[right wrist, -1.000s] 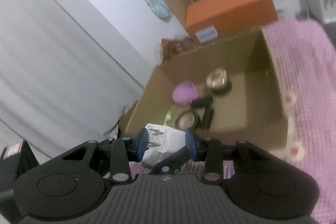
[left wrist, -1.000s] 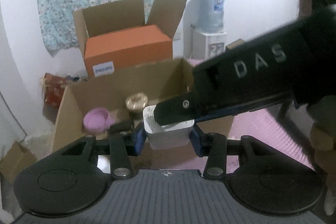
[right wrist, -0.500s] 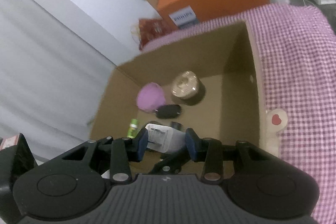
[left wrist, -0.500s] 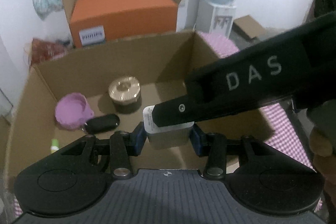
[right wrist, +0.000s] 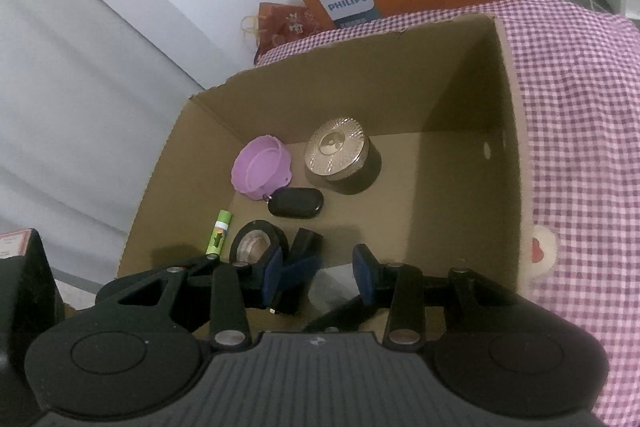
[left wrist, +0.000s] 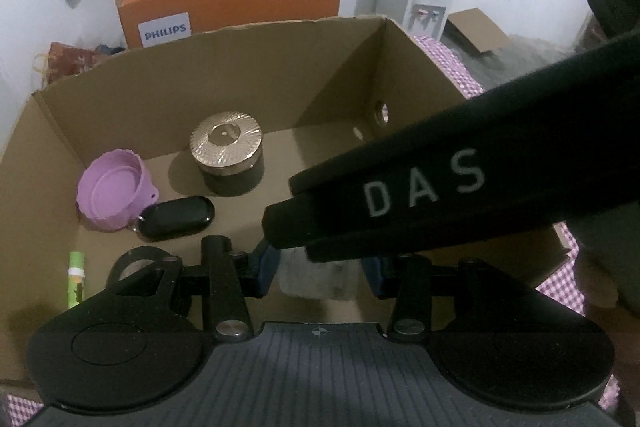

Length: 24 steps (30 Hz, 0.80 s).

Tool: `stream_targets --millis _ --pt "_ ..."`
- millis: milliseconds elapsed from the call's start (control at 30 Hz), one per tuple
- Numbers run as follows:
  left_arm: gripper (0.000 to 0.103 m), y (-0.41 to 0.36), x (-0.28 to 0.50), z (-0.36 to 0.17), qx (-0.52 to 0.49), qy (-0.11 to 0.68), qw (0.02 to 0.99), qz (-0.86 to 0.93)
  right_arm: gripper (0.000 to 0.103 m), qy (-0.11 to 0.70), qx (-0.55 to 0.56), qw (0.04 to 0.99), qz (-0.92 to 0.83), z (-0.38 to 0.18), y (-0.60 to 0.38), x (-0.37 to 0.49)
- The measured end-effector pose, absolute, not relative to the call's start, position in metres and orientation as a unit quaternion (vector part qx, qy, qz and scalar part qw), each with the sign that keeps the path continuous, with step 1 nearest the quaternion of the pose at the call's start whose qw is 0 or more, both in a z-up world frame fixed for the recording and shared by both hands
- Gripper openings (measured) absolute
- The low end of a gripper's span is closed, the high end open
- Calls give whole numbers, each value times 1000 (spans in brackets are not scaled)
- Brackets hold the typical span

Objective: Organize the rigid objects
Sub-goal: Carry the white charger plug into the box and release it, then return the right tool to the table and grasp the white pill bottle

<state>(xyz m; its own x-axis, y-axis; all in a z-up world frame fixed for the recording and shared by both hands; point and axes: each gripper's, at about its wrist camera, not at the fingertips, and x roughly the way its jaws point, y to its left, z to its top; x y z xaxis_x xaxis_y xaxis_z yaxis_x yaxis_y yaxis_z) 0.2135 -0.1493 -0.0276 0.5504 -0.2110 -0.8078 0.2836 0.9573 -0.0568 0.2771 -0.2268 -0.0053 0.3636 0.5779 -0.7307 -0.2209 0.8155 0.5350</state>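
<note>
Now the left gripper (left wrist: 320, 275) is clamped on a small white block (left wrist: 316, 281). It holds the block low over the near end of the cardboard box (left wrist: 200, 87). The right gripper (right wrist: 318, 275) is right there too, its pads a bit apart around something pale. I cannot tell if it grips. In the box sit a purple cup (left wrist: 112, 191), a jar with a gold lid (left wrist: 228, 151), a black key fob (left wrist: 176, 219), a green tube (right wrist: 219, 231) and a black tape roll (right wrist: 258, 245).
</note>
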Motion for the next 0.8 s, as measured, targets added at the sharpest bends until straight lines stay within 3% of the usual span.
stream_targets --millis 567,800 --pt "51 -133 155 25 27 395 904 -160 44 394 252 851 238 53 -273 196" --pt "53 -117 108 40 24 371 911 -178 59 357 283 861 227 60 -279 133"
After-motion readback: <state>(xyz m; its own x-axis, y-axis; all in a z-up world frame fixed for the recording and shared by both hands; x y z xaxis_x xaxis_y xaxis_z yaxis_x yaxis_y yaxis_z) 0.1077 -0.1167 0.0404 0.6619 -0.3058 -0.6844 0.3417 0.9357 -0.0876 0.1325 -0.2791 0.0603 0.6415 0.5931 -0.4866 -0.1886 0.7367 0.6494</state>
